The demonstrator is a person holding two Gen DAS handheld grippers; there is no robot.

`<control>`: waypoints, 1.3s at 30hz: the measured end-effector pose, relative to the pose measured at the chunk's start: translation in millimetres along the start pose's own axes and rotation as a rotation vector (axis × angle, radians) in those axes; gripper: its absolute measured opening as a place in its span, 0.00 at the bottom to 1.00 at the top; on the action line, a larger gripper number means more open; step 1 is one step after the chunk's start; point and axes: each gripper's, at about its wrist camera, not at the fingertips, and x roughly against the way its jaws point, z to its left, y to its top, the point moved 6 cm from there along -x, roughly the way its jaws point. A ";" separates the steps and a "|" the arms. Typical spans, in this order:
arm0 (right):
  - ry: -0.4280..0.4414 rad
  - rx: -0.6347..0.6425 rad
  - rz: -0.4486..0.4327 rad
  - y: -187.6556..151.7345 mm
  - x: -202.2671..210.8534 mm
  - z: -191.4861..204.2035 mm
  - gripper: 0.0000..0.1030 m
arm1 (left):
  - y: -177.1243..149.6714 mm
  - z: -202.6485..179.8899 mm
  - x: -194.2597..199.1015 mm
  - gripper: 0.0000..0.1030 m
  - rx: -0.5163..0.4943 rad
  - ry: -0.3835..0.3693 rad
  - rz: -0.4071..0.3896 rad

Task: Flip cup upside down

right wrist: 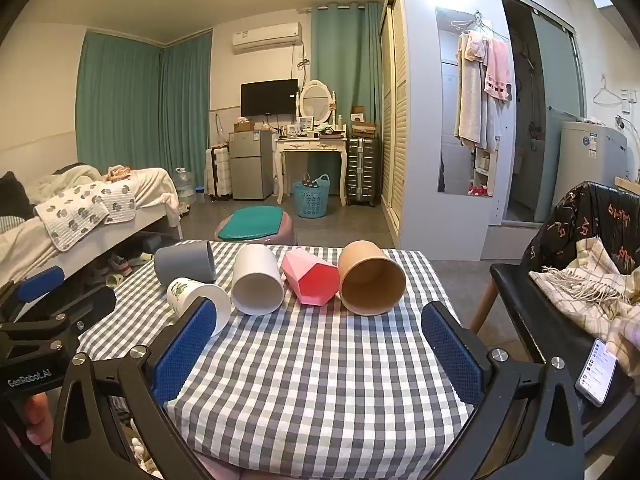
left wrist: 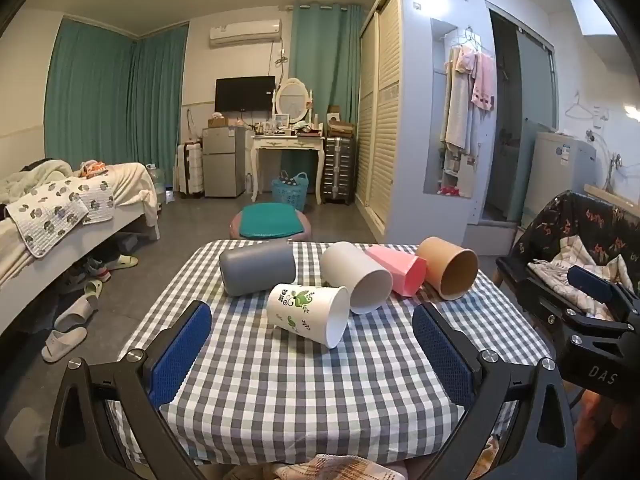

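Note:
Several cups lie on their sides on the checked tablecloth point(left wrist: 304, 392): a grey cup point(left wrist: 256, 270), a white cup with green leaf print point(left wrist: 308, 312), a plain white cup point(left wrist: 356, 276), a pink faceted cup point(left wrist: 396, 270) and a brown paper cup point(left wrist: 450, 266). In the right wrist view they are the grey cup point(right wrist: 184, 266), the leaf-print cup point(right wrist: 196, 300), the white cup point(right wrist: 256, 278), the pink cup point(right wrist: 310, 278) and the brown cup point(right wrist: 370, 278). My left gripper point(left wrist: 312, 344) is open and empty, short of the leaf-print cup. My right gripper point(right wrist: 320, 340) is open and empty, short of the row.
A black chair point(right wrist: 560, 280) with a plaid scarf and a phone point(right wrist: 598, 372) stands right of the table. A bed point(left wrist: 60, 208) is to the left, with slippers point(left wrist: 64, 340) on the floor. A round stool point(left wrist: 270, 222) stands beyond the table's far edge.

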 end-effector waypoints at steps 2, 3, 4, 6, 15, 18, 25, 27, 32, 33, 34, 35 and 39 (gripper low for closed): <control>-0.003 0.003 0.012 -0.4 -0.4 -0.2 1.00 | -2.2 2.1 -2.1 1.00 0.003 0.002 0.022; -0.002 0.002 0.010 -0.2 -0.5 -0.2 1.00 | -2.5 2.9 -1.2 1.00 0.002 0.004 0.022; -0.002 -0.002 0.002 0.0 0.1 -0.6 1.00 | -2.8 3.7 -0.3 1.00 0.001 0.006 0.021; 0.000 -0.003 0.002 0.0 0.3 -0.6 1.00 | -3.6 5.6 2.4 1.00 0.002 0.010 0.018; 0.008 -0.009 0.003 -0.8 1.5 0.4 1.00 | -1.1 -0.1 -4.4 1.00 -0.009 0.005 0.035; 0.008 -0.011 0.005 -1.3 2.0 -1.7 1.00 | -1.2 0.3 -2.9 1.00 -0.010 0.006 0.033; 0.008 -0.012 0.004 -1.2 3.3 -1.1 1.00 | -2.2 0.5 -3.5 1.00 -0.010 0.004 0.032; 0.011 -0.014 0.005 -0.3 -1.0 -0.9 1.00 | -2.3 0.8 -3.7 1.00 -0.008 0.006 0.032; 0.012 -0.015 0.004 0.2 0.2 -0.6 1.00 | -1.1 1.7 -2.7 1.00 -0.008 0.005 0.029; 0.012 -0.014 0.004 0.9 0.7 -0.2 1.00 | -0.9 1.8 -2.7 1.00 -0.006 0.004 0.031; 0.012 -0.013 0.004 2.7 1.7 1.5 1.00 | -0.9 1.8 -2.5 1.00 -0.005 0.004 0.031; 0.013 -0.014 0.004 3.5 2.6 2.0 1.00 | -0.7 2.0 -2.4 1.00 -0.006 0.004 0.030; 0.012 -0.014 0.003 3.7 2.6 2.2 1.00 | -0.6 1.8 -2.1 1.00 -0.005 0.004 0.031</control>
